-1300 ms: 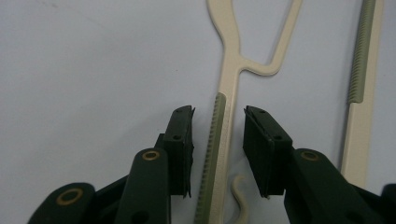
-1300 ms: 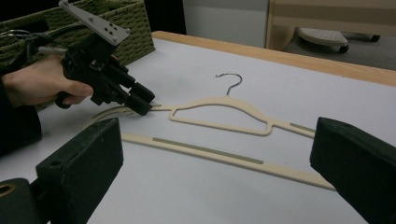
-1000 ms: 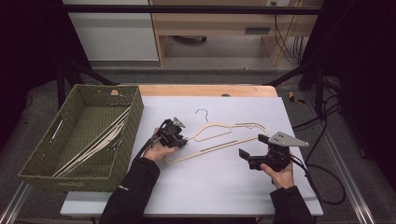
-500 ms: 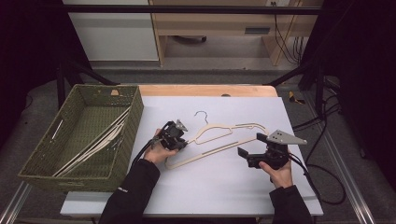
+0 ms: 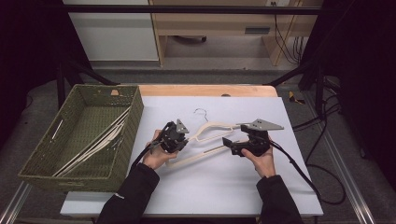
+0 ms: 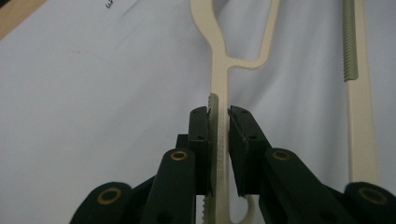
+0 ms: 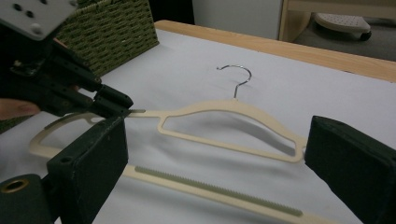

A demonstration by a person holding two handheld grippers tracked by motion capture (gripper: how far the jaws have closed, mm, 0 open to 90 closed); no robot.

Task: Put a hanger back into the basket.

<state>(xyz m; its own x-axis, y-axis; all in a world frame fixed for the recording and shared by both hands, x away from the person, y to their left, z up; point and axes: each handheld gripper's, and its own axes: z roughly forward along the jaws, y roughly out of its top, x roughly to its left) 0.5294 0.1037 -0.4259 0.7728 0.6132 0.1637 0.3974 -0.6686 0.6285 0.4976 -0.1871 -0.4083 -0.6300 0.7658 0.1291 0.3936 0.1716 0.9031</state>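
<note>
A cream plastic hanger (image 5: 212,127) with a metal hook (image 5: 201,112) lies on the white table sheet (image 5: 210,186). My left gripper (image 5: 183,134) is shut on the hanger's left shoulder. In the left gripper view both black pads (image 6: 198,135) press on the ribbed arm of the hanger (image 6: 218,93), after the jaws closed in on it. My right gripper (image 5: 231,145) stands wide open at the hanger's lower bar, pointing left. In the right gripper view that bar (image 7: 219,189) runs across the gap between its jaws (image 7: 215,172), and the left gripper (image 7: 112,105) holds the far end.
A green woven basket (image 5: 136,109) stands at the left of the table with several pale hangers (image 5: 93,144) inside. A wooden table edge (image 5: 205,89) runs along the back. Cables (image 5: 308,172) trail off to the right of the right hand.
My right gripper has moved left, up to the hanger's lower bar. My left gripper has closed on the hanger's shoulder and raised it a little.
</note>
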